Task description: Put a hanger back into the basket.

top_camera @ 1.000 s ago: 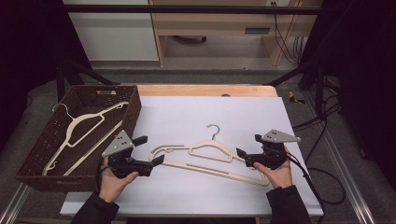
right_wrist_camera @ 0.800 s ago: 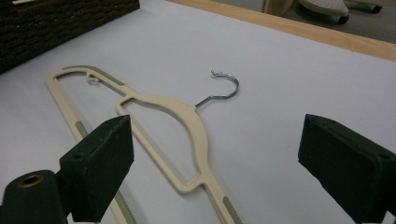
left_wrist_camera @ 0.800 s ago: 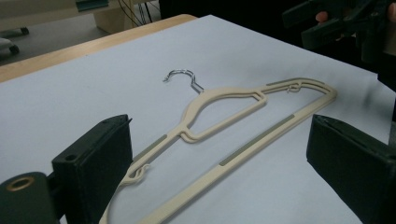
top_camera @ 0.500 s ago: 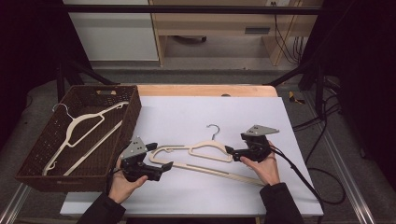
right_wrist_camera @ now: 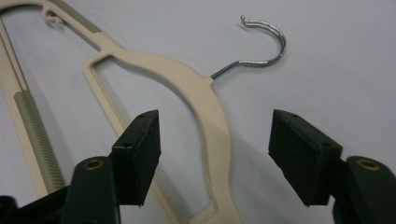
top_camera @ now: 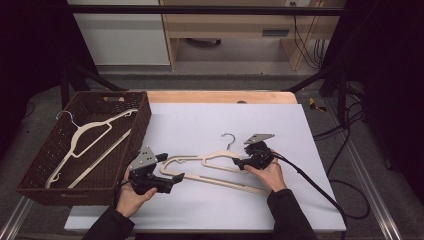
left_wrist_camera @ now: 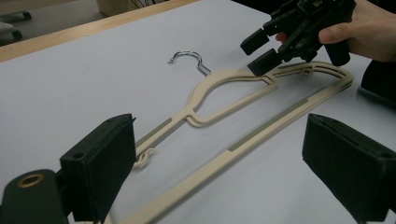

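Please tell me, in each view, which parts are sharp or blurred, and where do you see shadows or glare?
High view: table evenly lit, surroundings dark, the picture slightly soft. Left gripper view: its near jaws are blurred, the cream hanger sharper, the right gripper casts a soft shadow. Right gripper view: hanger in focus, a bright glint on its metal hook, a soft shadow beside the hanger body.

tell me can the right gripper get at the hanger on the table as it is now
Probably yes. The right gripper has been closing, with the hanger shoulder bar already between its open jaws, pads not yet pressing. Nothing lies in between; the left gripper is at the hanger's other end.
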